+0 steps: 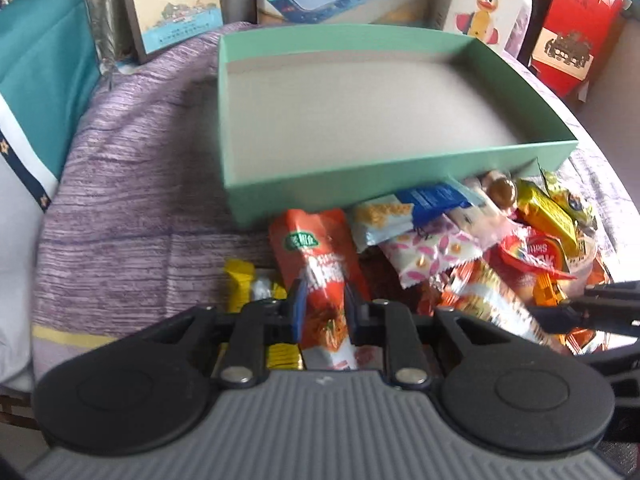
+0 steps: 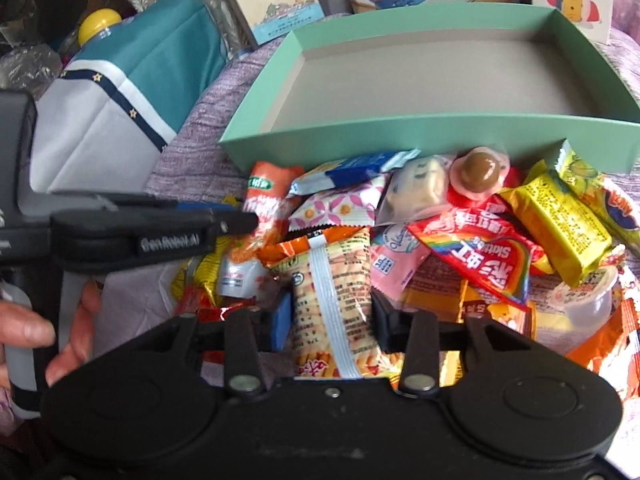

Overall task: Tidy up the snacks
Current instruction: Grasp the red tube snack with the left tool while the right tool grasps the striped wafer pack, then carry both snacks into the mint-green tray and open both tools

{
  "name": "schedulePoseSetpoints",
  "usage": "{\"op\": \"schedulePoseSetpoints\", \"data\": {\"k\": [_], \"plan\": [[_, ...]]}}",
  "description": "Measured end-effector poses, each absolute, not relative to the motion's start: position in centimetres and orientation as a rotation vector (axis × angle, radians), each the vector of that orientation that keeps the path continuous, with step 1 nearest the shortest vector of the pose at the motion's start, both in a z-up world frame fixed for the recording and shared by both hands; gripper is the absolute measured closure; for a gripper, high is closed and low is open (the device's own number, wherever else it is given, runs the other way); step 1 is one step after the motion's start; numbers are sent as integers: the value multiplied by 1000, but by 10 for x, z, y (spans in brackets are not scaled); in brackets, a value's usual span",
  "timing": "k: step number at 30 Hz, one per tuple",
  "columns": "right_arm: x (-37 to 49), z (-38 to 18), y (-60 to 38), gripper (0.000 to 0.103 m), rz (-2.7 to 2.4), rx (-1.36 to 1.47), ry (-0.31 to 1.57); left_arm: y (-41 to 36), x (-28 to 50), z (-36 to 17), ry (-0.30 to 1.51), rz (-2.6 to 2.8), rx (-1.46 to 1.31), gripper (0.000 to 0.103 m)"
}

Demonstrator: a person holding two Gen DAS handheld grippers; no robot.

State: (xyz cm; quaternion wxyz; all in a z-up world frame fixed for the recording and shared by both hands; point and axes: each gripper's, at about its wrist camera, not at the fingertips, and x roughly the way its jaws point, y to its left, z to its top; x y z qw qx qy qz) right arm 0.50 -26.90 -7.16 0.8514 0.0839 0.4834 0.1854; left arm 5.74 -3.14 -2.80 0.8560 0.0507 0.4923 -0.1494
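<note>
Fingers of left gripper [image 1: 323, 308] pinch the red snack packet [image 1: 320, 264]; right gripper [image 2: 330, 320] pinches an orange striped packet [image 2: 334, 280]. We note both in the pile beside the empty mint box [image 1: 248, 120].

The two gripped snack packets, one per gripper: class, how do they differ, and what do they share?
The red-orange packet in the left gripper shows its printed front with a green logo; the pale orange packet in the right gripper shows its back seam. The first is slimmer, the second wider. Both are long packets, pinched between fingers.

Teal bag [image 1: 40, 80], pineapple-cake box [image 1: 176, 4]
</note>
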Motion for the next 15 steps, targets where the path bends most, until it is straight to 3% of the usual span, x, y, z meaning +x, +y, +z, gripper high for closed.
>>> {"op": "schedulePoseSetpoints", "data": {"k": [3, 5, 7, 15], "plan": [[3, -67, -277, 63, 391, 222, 1017, -35, 57, -34, 1042, -305, 107, 59], [9, -63, -280, 63, 399, 252, 1010, -39, 60, -38, 1017, -295, 126, 59], [9, -60, -279, 63, 397, 257, 1005, -45, 61, -39, 997, -266, 177, 88], [2, -35, -293, 64, 406, 275, 961, -24, 39, -10, 1001, -322, 80, 91]]}}
